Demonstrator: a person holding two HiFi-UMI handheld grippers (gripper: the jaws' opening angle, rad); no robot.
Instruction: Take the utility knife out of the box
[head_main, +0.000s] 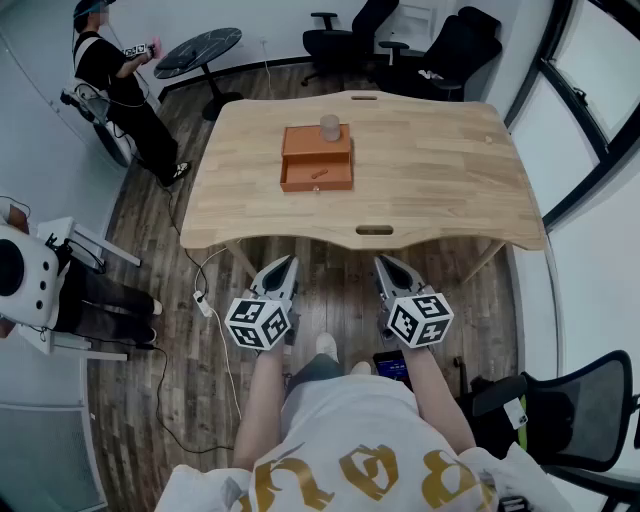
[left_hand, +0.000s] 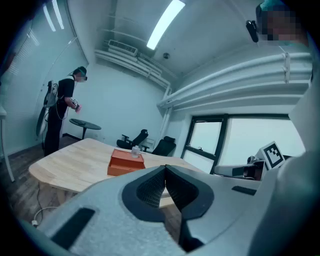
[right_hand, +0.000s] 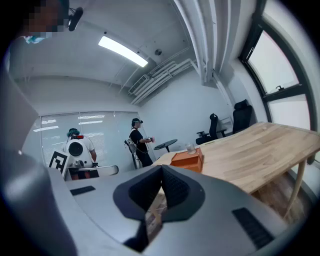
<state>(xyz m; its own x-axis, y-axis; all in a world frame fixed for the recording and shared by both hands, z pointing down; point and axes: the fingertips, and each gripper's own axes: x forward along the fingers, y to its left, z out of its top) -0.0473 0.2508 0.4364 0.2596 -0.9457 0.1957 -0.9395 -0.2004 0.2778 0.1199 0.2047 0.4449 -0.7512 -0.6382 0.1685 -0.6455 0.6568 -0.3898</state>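
Standing short of the wooden table, the person seems yet to start reaching: the orange box sits mid-table, the left gripper and right gripper hang well short of it (jaws together, empty), and the knife, lying in its open front part, will need jaws parted first.

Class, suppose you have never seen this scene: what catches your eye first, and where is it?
The orange box stands out at the middle of the pale wooden table, a small clear container on its far part. Nearer, the left gripper and right gripper hang short of the table, both shut and empty.
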